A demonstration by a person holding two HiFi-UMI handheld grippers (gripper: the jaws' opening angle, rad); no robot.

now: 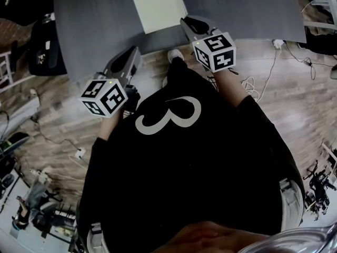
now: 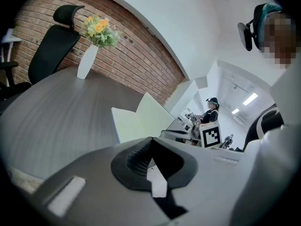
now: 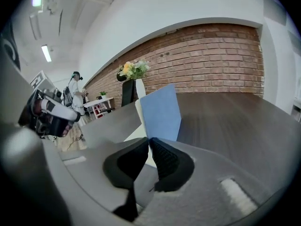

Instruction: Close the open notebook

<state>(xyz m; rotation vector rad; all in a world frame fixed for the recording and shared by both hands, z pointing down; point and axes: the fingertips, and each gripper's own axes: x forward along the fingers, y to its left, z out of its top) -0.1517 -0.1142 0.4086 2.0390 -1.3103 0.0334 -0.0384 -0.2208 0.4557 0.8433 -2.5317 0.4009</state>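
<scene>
At the near edge of the grey table, the notebook lies open with pale pages up. The right gripper view shows its blue cover standing steeply rather than flat.

Judged risk: both tools are closed and empty, so the cover can only be pushed. A push placed low or off-centre would likely slide the whole notebook across the smooth table, or off the near edge, instead of folding it. A cover not carried past upright could fall back open.

The right tool, jaws pressed together with nothing between, is just beside the notebook's near right corner. The left tool, jaws likewise together on nothing, hangs beyond the near edge over the floor.

Only container: a white vase toward the far edge, holding yellow and orange flowers.
</scene>
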